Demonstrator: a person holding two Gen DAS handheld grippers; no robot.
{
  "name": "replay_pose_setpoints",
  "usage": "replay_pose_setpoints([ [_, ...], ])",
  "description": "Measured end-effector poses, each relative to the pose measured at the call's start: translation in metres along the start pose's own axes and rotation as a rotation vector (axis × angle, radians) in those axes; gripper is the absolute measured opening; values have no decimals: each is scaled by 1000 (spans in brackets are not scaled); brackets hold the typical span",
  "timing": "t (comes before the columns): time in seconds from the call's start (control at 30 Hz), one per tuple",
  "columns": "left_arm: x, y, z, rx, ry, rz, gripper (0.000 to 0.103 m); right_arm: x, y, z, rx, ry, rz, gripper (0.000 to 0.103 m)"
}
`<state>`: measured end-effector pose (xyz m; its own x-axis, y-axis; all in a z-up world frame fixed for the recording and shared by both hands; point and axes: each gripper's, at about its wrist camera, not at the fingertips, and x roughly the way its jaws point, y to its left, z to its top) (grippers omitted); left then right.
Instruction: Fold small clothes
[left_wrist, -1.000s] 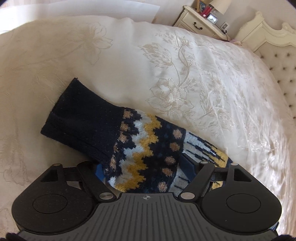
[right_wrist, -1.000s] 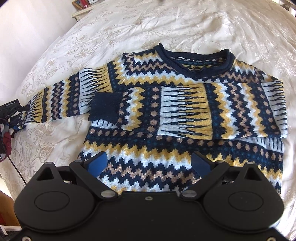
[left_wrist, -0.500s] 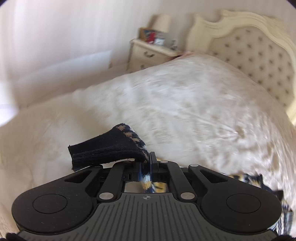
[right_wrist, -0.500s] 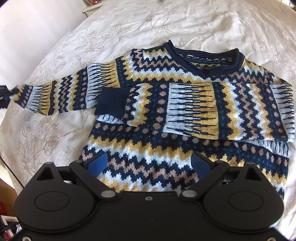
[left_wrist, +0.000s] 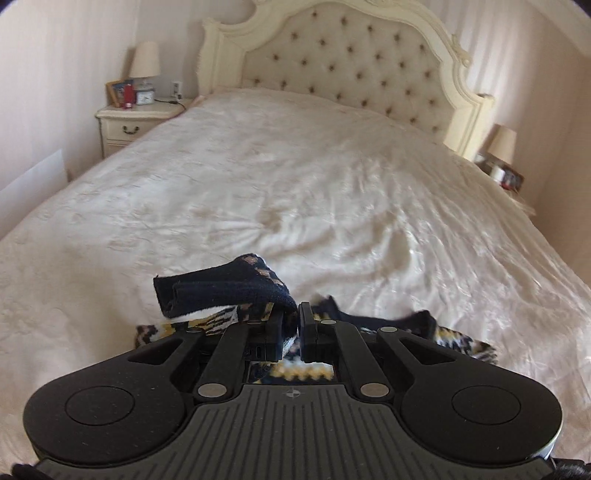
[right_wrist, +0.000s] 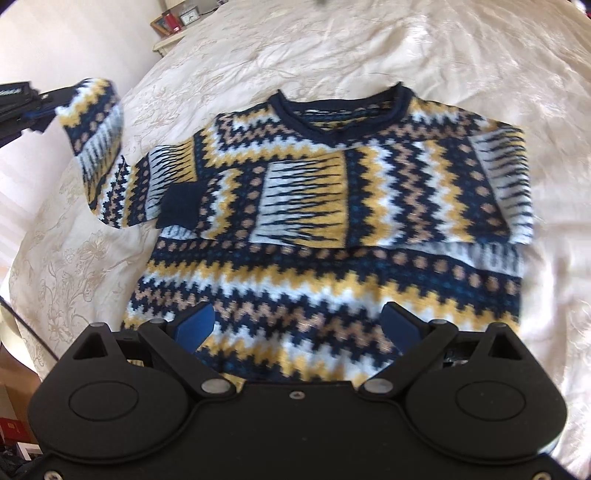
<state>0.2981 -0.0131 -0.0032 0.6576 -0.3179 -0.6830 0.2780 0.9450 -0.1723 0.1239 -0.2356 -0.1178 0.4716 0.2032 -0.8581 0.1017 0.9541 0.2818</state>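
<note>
Left gripper (left_wrist: 297, 325) is clamped on the navy cuff (left_wrist: 221, 290) of the sweater's (right_wrist: 332, 229) sleeve, lifted above the bed (left_wrist: 295, 184). Right gripper (right_wrist: 297, 325) hangs wide apart over the hem, holding nothing. Only its view shows the whole garment: navy, yellow, white and tan zigzag bands, flat ahead, the other sleeve folded across the chest. Only the left view shows the tufted headboard (left_wrist: 351, 70) beyond.

Open bed (left_wrist: 332, 177) ahead of left claw (left_wrist: 298, 314); nightstand (left_wrist: 136, 118), headboard (left_wrist: 351, 62) bound far end.
</note>
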Motion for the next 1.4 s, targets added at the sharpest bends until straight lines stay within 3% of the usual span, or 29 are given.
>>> replay_pose_setpoints([
  [0.23,54,-93,-37,85,144,-97,7,-17,-48,-16,75,-9,-25,98],
  [0.4,62,-140,-57,169,201,-152,8,-24,-70,-23,107,-16,-37,98],
  [0.43,61,-146,-59,188,203,-158,10,-25,-73,-24,111,-17,-38,98],
  [0.53,52,-152,-66,240,202,-158,28,-26,-81,-24,129,-24,-41,98],
  [0.77,42,-109,-94,271,273,-77,29,-19,-85,-11,161,-56,-46,98],
  [1.1,55,-2,-106,31,361,135,29,10,-50,33,113,-75,15,97],
  [1.2,62,19,-106,-34,380,163,29,24,-44,45,121,-63,36,89],
  [1.27,66,27,-106,-56,386,174,29,34,-39,53,112,-49,36,78],
  [1.4,69,36,-108,-81,397,181,29,55,-36,70,101,-40,52,78],
])
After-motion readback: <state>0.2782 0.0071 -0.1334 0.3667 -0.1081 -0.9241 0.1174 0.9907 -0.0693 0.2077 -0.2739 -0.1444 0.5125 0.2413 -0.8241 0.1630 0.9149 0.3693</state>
